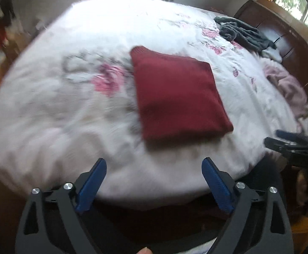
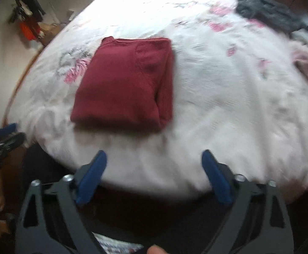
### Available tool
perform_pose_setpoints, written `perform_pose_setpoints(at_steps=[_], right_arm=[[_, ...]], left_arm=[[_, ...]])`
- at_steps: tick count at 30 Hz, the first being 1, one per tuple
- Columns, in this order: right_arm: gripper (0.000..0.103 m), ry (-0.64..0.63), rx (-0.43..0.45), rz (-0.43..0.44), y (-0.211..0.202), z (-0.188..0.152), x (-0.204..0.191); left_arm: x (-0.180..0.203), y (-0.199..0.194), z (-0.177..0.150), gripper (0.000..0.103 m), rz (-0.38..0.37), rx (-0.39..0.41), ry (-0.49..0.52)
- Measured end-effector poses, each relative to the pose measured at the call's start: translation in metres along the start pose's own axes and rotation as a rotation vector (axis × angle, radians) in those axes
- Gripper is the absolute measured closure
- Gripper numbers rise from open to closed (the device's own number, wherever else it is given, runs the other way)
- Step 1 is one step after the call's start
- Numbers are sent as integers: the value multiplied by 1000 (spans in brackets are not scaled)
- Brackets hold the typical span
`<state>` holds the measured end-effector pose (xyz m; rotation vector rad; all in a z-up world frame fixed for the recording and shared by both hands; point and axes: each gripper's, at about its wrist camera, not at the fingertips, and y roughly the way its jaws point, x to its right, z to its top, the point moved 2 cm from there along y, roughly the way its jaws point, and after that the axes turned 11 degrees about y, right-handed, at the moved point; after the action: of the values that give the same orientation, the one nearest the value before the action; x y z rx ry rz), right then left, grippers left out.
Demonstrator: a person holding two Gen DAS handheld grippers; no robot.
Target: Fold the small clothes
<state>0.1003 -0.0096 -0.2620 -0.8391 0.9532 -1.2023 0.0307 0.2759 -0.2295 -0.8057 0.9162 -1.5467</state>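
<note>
Both claws gape empty, the left claw (image 1: 154,165) and right claw (image 2: 154,158); the folded maroon sweater (image 2: 124,84) lies at eleven o'clock of the right, one o'clock of the left, while the unfolded grey garment (image 2: 268,12) lies at one o'clock, nearer the right.

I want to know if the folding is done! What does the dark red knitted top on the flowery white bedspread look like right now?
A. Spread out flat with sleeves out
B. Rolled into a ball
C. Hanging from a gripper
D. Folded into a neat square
D. The dark red knitted top lies as a tidy folded square on the flowery white bedspread, and both the left gripper and right gripper are open and empty.
</note>
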Motion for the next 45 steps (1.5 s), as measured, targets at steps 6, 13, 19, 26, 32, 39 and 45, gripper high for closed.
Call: perform_pose_setpoints(at_steps=[6,13,19,26,32,39,45], right_arm=[[3,-31,194,-115,-90,-28,-49],[3,-100,320,-63,-207,-27,-75],[3,-47,276,-7,-240,-35,-79],[3,-36,259,-25,-237,-36,-83],[3,-43,263,-49,-228,-26,-86],[3,-45,260,-50,-225,-21,-86],[3,-45,260,-50,-225,-21,-85]], left_arm=[[17,-97,-9,11,112,114,-32],[27,-215,8,11,33,182,27],[26,-230,5,11,9,201,-17],[31,-215,6,11,-14,161,-16],[31,-208,12,11,-16,152,-8],[31,-201,11,11,-17,140,-13],[31,-201,11,11,-15,141,-15]])
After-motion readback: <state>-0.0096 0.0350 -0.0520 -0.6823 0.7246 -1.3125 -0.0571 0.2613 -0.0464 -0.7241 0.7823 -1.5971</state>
